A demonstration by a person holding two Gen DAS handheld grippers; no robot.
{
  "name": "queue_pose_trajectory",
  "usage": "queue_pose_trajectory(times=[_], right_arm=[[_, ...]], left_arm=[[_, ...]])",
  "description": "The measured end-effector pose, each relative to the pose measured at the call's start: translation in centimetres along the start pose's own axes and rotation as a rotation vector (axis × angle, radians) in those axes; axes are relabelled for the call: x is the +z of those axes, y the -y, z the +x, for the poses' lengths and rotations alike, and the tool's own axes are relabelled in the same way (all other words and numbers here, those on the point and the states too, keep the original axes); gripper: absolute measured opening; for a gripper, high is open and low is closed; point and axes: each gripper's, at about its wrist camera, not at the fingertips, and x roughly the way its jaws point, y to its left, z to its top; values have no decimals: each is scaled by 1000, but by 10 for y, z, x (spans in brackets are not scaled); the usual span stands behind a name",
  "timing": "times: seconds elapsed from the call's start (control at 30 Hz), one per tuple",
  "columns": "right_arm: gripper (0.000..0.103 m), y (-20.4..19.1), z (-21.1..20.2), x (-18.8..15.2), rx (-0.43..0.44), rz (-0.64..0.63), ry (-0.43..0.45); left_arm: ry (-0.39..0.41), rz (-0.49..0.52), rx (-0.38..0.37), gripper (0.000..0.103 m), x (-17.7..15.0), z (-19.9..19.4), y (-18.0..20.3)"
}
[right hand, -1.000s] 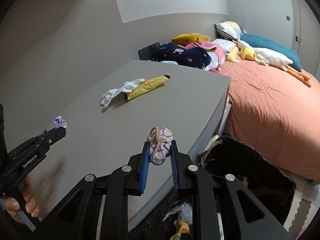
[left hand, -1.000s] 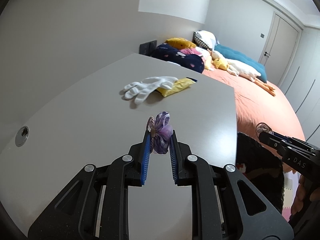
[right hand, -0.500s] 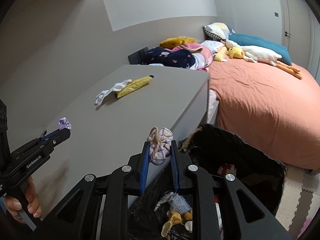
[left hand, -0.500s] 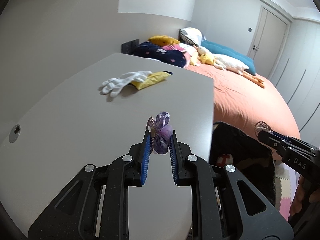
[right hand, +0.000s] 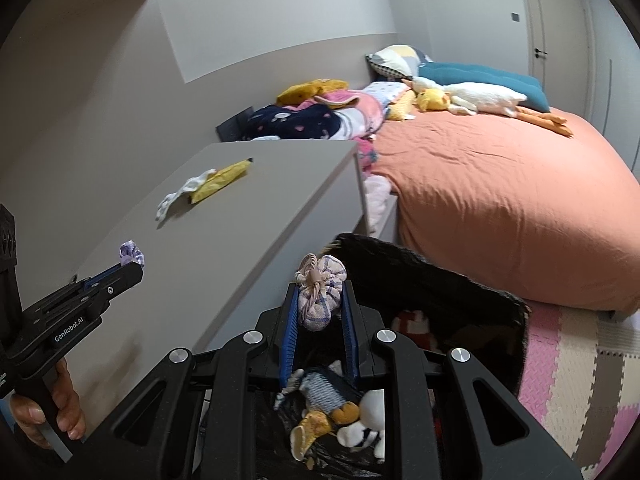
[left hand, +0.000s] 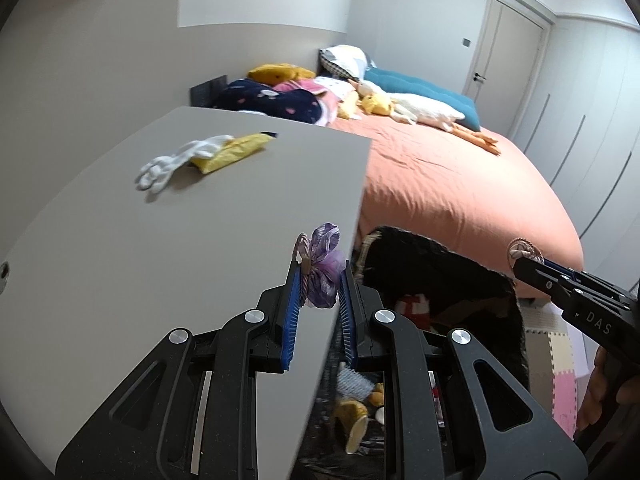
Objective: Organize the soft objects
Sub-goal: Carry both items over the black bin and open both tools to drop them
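My left gripper (left hand: pixel 319 276) is shut on a purple scrunchie (left hand: pixel 325 268), held over the right edge of the grey table (left hand: pixel 160 248); the same scrunchie (right hand: pixel 131 254) shows at the left of the right wrist view. My right gripper (right hand: pixel 319 300) is shut on a plaid pink-and-blue scrunchie (right hand: pixel 322 298), held above the open black bag (right hand: pixel 440 296). That scrunchie (left hand: pixel 524 250) also pokes out at the right of the left wrist view. In the bag lie several soft toys (right hand: pixel 336 408). A white glove (left hand: pixel 176 162) and a yellow cloth (left hand: pixel 234 152) rest on the far part of the table.
An orange bed (right hand: pixel 500 184) fills the right side, with plush toys, pillows and folded clothes (right hand: pixel 312 118) at its head. Pink and cream foam mats (right hand: pixel 580 380) cover the floor beside the bag. A person's hand (right hand: pixel 52 412) holds the left gripper's handle.
Both grippers have moved to the right with their scrunchies: the left from over the table's middle to its right edge, the right from the table edge to over the black bag.
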Motion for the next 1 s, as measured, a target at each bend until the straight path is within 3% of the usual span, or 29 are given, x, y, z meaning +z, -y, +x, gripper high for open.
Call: queue_pose_trajectory(times=[0.43, 0.77, 0.8, 0.83, 0.87, 0.93, 1.0], right_arm=[[22, 56, -27, -3, -67, 79, 47], [22, 81, -38, -6, -127, 112, 62], [22, 82, -38, -6, -133, 112, 63], [31, 83, -39, -6, -141, 112, 65], [49, 84, -40, -6, -156, 122, 71], [69, 87, -45, -6, -182, 146, 93], [72, 90, -48, -5, -203, 150, 105]], left_arm=[[-22, 103, -77, 18, 0, 9, 62], [-99, 202, -159, 19, -12, 24, 100], [-122, 222, -172, 24, -14, 26, 104], [-150, 240, -174, 52, -16, 29, 107], [-165, 254, -160, 96, -18, 30, 109], [-117, 271, -113, 97, -22, 26, 110], [-105, 285, -99, 97, -22, 24, 109]])
